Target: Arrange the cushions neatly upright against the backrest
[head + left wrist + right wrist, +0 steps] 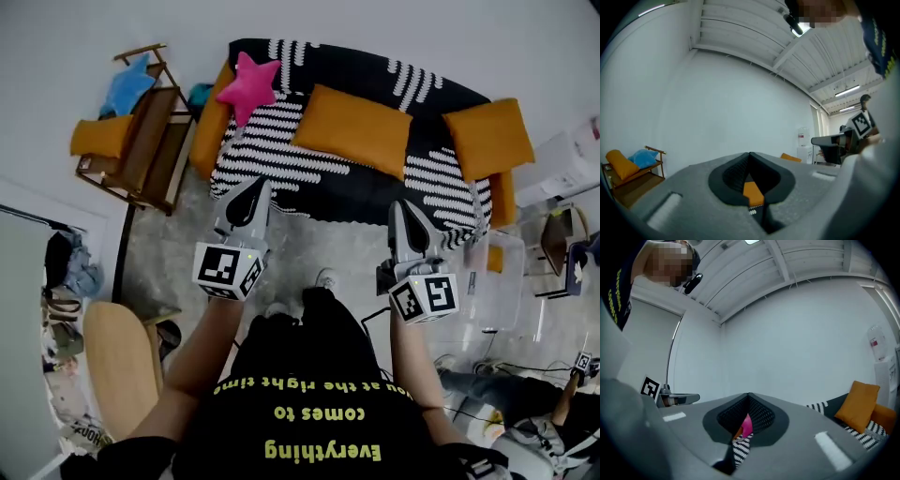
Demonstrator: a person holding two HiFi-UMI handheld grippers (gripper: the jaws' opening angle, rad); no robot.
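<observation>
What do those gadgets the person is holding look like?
Both the left gripper and right gripper are grey, tapering, dark-padded inside, each with a white cube of black square markers. The person wears a black shirt with yellow lettering.

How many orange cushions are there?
3: middle cushion on the sofa, right cushion at its end, third cushion on the wooden chair. More may be hidden.

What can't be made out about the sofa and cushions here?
- Left gripper view: the shut left claw's body hides the black-and-white striped sofa; only an orange sliver shows, and which cushion it is stays unclear.
- Right gripper view: the pink star-shaped plush cushion is a sliver behind the shut right claw.
- Head view: both claws cover part of the sofa's front edge.
</observation>
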